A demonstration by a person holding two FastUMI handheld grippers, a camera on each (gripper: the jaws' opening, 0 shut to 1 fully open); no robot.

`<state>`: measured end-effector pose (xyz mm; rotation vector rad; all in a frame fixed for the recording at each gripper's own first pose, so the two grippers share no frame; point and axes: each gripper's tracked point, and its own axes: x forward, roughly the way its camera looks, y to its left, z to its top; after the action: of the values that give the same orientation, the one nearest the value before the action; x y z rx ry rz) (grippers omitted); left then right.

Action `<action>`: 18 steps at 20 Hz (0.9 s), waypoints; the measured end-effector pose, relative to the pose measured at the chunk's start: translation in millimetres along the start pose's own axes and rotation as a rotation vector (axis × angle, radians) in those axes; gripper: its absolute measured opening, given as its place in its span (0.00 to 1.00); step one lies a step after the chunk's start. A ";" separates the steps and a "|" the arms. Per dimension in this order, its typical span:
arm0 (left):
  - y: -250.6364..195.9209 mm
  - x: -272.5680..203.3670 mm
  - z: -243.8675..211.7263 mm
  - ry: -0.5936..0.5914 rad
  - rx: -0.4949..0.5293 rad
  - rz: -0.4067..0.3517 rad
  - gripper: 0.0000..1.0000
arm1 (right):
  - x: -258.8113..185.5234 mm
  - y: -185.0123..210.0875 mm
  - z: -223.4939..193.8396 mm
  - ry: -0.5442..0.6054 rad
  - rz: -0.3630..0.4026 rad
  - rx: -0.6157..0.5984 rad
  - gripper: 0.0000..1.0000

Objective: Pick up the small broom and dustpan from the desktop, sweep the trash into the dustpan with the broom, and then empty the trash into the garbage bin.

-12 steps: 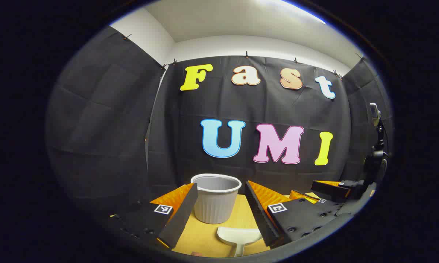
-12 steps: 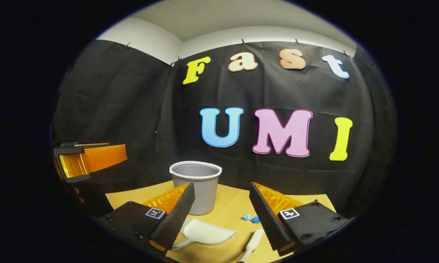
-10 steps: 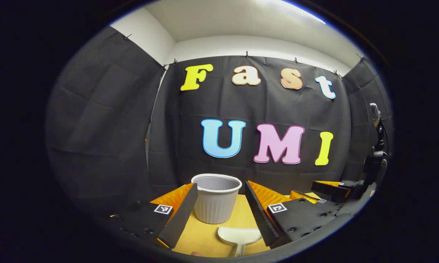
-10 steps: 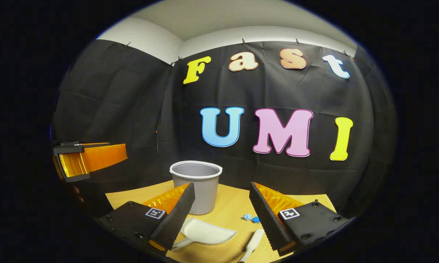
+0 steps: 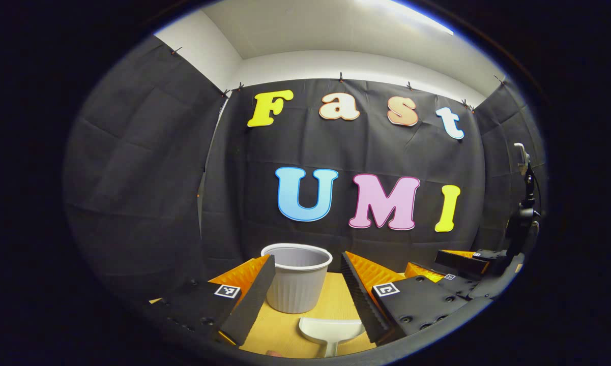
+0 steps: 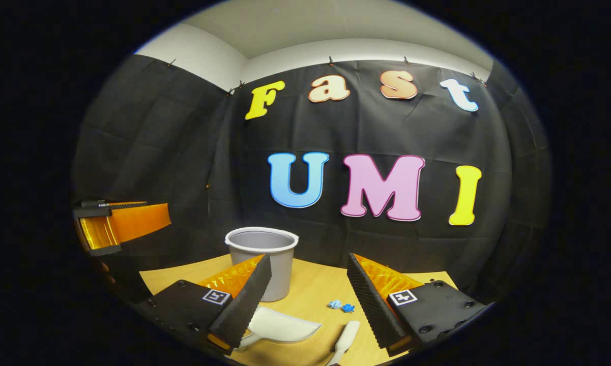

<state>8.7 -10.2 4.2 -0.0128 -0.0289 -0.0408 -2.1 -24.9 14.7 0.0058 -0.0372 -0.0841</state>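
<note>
Since the earlier frame both cameras have drifted slightly, so the bin sits a touch left. In the left gripper view, our left gripper (image 5: 308,300), jaws spread and empty, hovers over the white dustpan (image 5: 330,329) at 6 o'clock, the grey garbage bin (image 5: 296,277) beyond. The dustpan looks light, stiff, slippery plastic; we would take its handle. In the right gripper view, our right gripper (image 6: 309,300), jaws spread, hangs above the desktop (image 6: 315,284); here alone we see the broom (image 6: 343,339) at 6 and blue trash (image 6: 341,305).

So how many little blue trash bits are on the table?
2. Both blue trash bits lie touching on the wooden table, right of the gray bin, beyond the broom. More may be hidden.
</note>
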 end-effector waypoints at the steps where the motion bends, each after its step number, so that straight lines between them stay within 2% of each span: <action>1: -4.5 0.6 1.9 -0.016 -0.014 -0.018 0.77 | 1.3 -4.2 5.8 -0.013 -0.019 -0.002 0.97; 4: -14.4 8.8 6.3 -0.050 -0.043 -0.067 0.77 | -4.5 -17.8 16.7 -0.043 -0.074 -0.007 0.96; 8: -24.4 23.3 -4.9 -0.007 -0.054 -0.123 0.77 | -11.6 -24.2 14.9 -0.043 -0.116 -0.014 0.97; 10: -24.6 25.8 -10.1 0.009 -0.044 -0.126 0.77 | -12.6 -22.8 15.1 -0.042 -0.123 -0.009 0.97; 14: -15.2 31.0 -13.3 0.001 0.026 -0.080 0.77 | -14.3 -17.2 18.5 -0.047 -0.133 -0.005 0.97; 18: -31.4 29.4 -8.6 -0.019 0.007 -0.176 0.77 | -16.2 -8.1 29.2 -0.080 -0.147 -0.011 0.97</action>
<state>37.0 -42.8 -3.2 -0.0033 -0.0489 -0.2165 -20.0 -31.8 43.2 -0.0055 -0.1163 -0.2317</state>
